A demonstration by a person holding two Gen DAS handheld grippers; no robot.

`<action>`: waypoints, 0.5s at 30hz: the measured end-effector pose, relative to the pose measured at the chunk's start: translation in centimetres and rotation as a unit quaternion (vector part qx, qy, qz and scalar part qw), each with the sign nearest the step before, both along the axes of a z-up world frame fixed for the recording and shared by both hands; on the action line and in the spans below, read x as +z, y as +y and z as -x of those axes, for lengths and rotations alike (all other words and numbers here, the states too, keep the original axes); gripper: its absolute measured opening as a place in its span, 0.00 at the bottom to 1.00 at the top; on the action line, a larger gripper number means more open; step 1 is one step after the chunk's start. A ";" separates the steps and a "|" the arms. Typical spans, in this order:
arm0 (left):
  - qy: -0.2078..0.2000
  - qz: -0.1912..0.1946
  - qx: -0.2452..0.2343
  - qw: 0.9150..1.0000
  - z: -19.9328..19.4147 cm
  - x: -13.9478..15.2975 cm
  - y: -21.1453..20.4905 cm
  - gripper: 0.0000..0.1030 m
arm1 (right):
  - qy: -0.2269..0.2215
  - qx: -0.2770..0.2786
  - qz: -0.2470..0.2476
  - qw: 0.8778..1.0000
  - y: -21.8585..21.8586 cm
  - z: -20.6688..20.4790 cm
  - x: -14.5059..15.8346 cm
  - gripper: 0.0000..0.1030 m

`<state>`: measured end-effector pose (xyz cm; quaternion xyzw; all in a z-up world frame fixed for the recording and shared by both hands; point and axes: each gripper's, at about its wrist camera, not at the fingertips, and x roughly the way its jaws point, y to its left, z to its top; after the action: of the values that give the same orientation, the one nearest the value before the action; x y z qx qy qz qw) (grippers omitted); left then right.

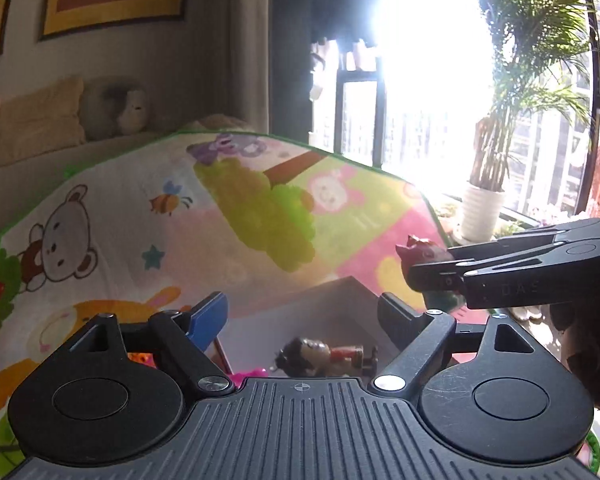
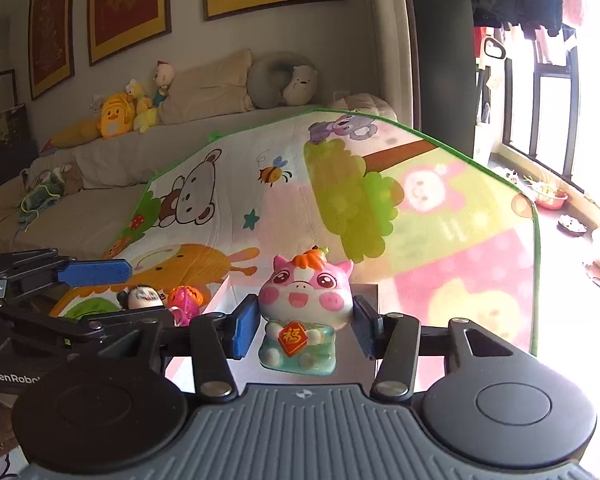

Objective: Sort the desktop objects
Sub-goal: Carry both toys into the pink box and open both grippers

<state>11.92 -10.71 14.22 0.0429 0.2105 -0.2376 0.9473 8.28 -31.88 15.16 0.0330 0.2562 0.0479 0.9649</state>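
Observation:
My right gripper (image 2: pixel 306 326) is shut on a pink pig figurine (image 2: pixel 304 308) with a green base, held above a grey box (image 2: pixel 366 292). In the left wrist view the same pig (image 1: pixel 424 256) shows at the right, clamped in the right gripper (image 1: pixel 428 276). My left gripper (image 1: pixel 304 318) is open and empty above the grey box (image 1: pixel 332 304), where a small doll figure (image 1: pixel 324 354) with dark hair lies. From the right wrist view, the left gripper (image 2: pixel 96 274) is at the left, above a round face toy (image 2: pixel 142 296) and a pink-orange toy (image 2: pixel 186 298).
A cartoon play mat (image 2: pixel 340 208) covers the table. A sofa (image 2: pixel 100 160) with cushions and plush toys stands behind it. A potted palm (image 1: pixel 496 160) and bright windows are at the right.

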 end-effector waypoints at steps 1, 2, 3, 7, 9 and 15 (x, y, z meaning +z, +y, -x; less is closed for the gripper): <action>0.004 0.001 0.016 1.000 -0.3 -0.2 0.6 0.89 | 0.005 -0.013 0.000 1.000 -0.3 -0.8 -0.4 0.50; 0.010 0.004 0.028 1.000 -0.3 -0.6 1.4 0.92 | 0.009 -0.020 0.001 1.000 -0.5 -1.2 -0.9 0.50; 0.017 0.004 0.039 0.999 0.1 -1.3 2.3 0.94 | 0.011 -0.021 -0.001 1.000 -0.7 -1.1 -1.4 0.50; 0.049 -0.035 0.083 0.995 2.7 -5.4 5.4 0.94 | 0.022 -0.004 0.006 1.000 0.1 1.0 -3.8 0.51; 0.070 -0.046 0.094 0.992 4.4 -7.4 7.1 0.95 | 0.031 0.020 0.014 0.999 1.4 2.4 -5.1 0.52; 0.122 -0.060 0.147 0.980 7.8 -11.1 11.5 0.97 | 0.078 0.132 0.047 0.987 8.7 5.4 -9.4 0.57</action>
<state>4.08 0.79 3.12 0.0384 0.3425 -0.0861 0.9348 2.83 -23.18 5.79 -0.0428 0.3347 0.1598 0.9277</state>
